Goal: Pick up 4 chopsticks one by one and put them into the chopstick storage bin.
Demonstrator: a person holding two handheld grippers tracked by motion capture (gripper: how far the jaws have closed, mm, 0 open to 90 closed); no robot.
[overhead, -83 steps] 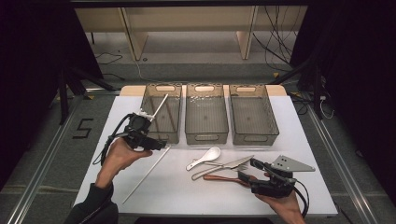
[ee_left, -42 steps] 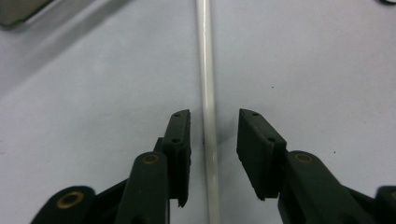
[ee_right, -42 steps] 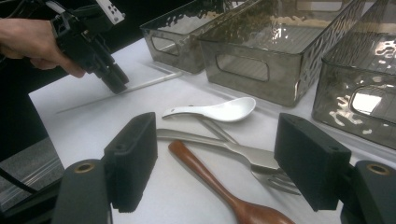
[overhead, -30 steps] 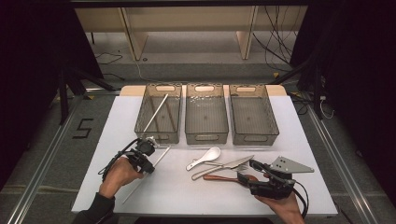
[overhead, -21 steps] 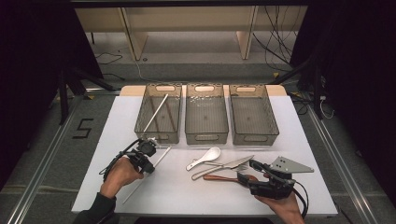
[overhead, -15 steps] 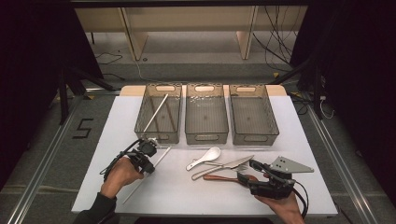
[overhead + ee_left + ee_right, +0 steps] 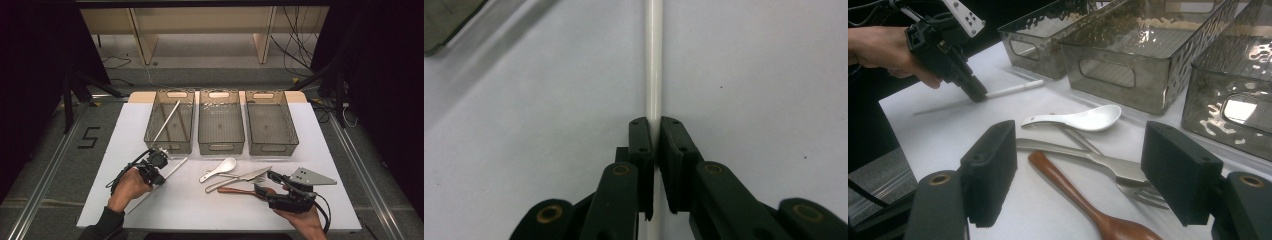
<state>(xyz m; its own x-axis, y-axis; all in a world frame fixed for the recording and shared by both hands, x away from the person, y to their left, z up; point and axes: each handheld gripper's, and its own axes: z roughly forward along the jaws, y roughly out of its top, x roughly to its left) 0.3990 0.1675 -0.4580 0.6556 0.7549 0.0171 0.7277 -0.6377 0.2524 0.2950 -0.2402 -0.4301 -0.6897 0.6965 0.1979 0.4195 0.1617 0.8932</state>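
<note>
A thin white stick [image 7: 653, 75] lies on the white table [image 7: 175, 210], and my left gripper [image 7: 654, 131] is shut on it near its middle. From above, that gripper [image 7: 156, 169] sits just in front of the left bin [image 7: 170, 145], with the stick [image 7: 176, 166] running diagonally under it. A second white stick [image 7: 166, 121] leans inside that bin. My right gripper [image 7: 1085, 175] stands wide open, low over a wooden spoon [image 7: 1073, 192] and a metal fork [image 7: 1120, 175]. A white spoon [image 7: 1083, 120] lies just beyond them.
Three grey see-through bins stand in a row at the back: left, middle [image 7: 220, 146] and right [image 7: 272, 147]. A metal knife [image 7: 250, 174] lies by the fork. The table's front edge is close behind both hands.
My left gripper came down from the left bin to the white stick on the table and has held there for the last second. The right gripper has stayed still.
</note>
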